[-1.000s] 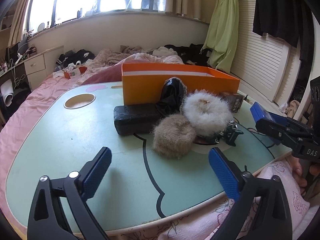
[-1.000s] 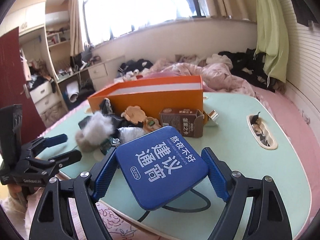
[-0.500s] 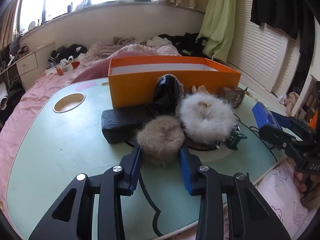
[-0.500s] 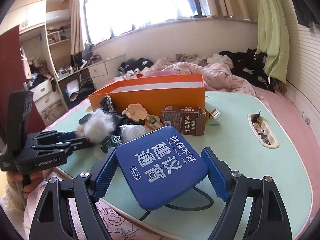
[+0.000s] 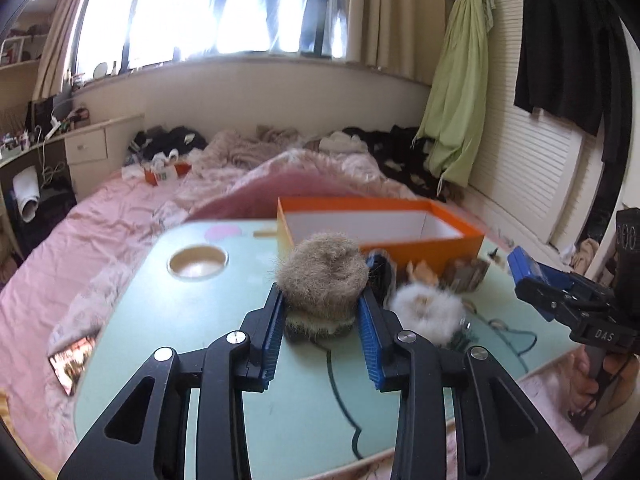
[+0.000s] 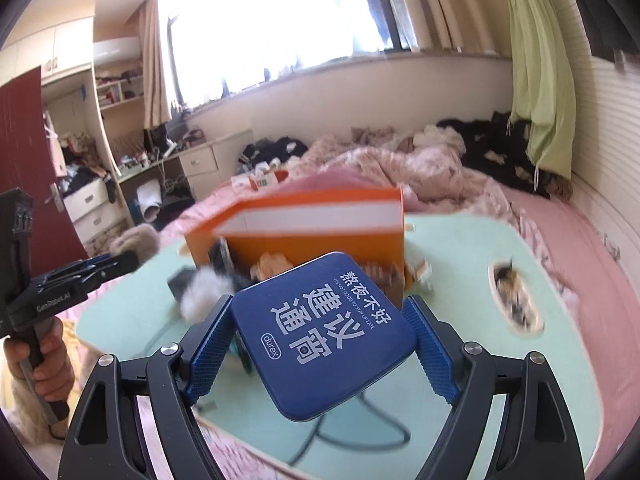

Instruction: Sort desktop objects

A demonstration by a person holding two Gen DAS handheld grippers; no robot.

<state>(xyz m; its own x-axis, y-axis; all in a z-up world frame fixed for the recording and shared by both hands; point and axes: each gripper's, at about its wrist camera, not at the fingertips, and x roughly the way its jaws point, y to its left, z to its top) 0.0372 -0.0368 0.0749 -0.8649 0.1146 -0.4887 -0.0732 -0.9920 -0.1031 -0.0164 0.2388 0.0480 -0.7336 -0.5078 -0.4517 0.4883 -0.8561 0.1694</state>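
Note:
My left gripper is shut on a brown furry scrunchie, lifted above the pale green table; the same scrunchie shows at the left of the right wrist view. My right gripper is shut on a blue tin with white lettering, held above the table's near edge; this gripper also shows in the left wrist view. An open orange box stands at the table's far side, seen too in the right wrist view. A white fluffy scrunchie lies in front of it.
Small items crowd the box's front: a dark case, a brown carton, a black cable. A round cup hole sits at the table's left. Pink bedding surrounds the table. A hand grips the left handle.
The left jaws closed on the brown scrunchie and lifted it off the table toward the orange box. The right gripper rose a little with the blue tin.

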